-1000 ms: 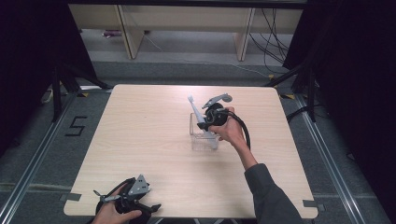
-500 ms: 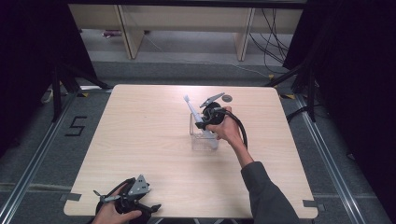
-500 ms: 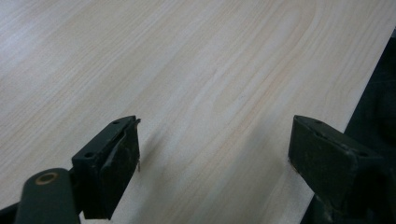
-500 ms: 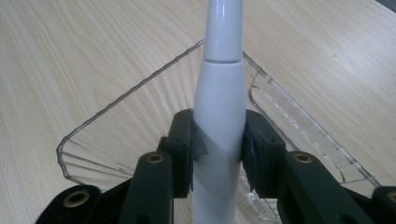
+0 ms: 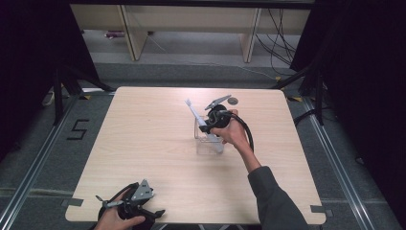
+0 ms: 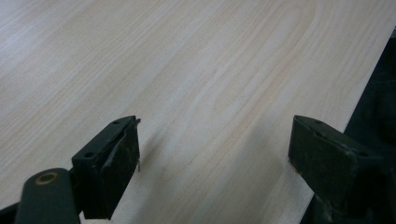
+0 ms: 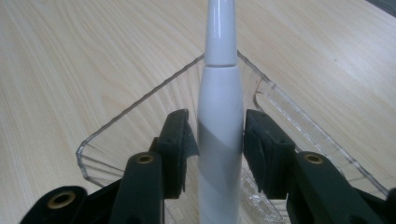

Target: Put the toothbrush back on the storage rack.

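One white toothbrush handle (image 7: 220, 135) stands between the right hand-held gripper (image 7: 219, 140) jaws, just loosened, over a clear tray (image 7: 116, 121)

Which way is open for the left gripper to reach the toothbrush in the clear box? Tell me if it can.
Probably yes. The left gripper sits open at the table's near edge, with bare table between it and the toothbrush. But the right gripper already straddles the handle inside the clear box.
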{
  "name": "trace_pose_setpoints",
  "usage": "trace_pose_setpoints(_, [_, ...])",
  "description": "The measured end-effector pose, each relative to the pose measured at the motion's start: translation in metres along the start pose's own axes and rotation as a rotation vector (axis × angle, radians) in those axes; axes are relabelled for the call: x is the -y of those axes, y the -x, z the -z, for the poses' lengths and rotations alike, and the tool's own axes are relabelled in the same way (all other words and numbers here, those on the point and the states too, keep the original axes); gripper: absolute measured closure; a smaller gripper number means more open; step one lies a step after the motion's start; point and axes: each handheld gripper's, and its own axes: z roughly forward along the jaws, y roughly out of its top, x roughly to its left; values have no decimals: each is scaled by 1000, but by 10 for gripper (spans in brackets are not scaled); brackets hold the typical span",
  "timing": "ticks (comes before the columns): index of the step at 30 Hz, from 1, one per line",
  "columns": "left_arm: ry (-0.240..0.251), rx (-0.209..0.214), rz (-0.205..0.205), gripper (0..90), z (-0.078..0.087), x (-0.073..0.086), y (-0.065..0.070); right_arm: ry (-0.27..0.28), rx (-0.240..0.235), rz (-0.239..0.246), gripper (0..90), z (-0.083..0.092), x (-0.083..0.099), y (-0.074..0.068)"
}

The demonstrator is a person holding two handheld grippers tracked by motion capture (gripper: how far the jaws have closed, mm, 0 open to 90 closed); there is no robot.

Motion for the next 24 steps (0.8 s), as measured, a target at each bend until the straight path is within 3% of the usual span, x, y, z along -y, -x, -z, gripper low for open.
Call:
trace_pose_setpoints(2, [0,-1,0,159,0,0,0,14,-11,-2,585,6,-1,-2])
trace_pose_setpoints(3, [0,-1,0,159,0,0,0,3,3,-23,578,11,-1,-4])
trace_pose_setpoints(4, [0,-1,1,159,0,0,0,27,15,-4,571,11,0,-3])
trace_pose_setpoints(6, [-1,-1,0,159,0,0,0,19,21,-11,569,15,1,-4])
trace_pose_setpoints(7, [-1,-1,0,159,0,0,0,43,14,40,556,17,1,-2])
trace_pose_setpoints(8, [-1,-1,0,159,0,0,0,43,14,40,556,17,1,-2])
trace_pose_setpoints(12, [-2,-1,-1,159,0,0,0,68,11,24,530,25,4,-2])
trace_pose_setpoints(13, [-1,-1,2,159,0,0,0,97,11,14,519,28,6,-2])
trace_pose_setpoints(15, [-1,-2,1,159,0,0,0,81,11,-6,516,31,7,-3])
trace_pose_setpoints(17, [0,-2,2,159,0,0,0,101,9,16,495,35,10,-3])
trace_pose_setpoints(24, [-3,0,17,159,0,0,0,125,3,-2,468,45,13,-5])
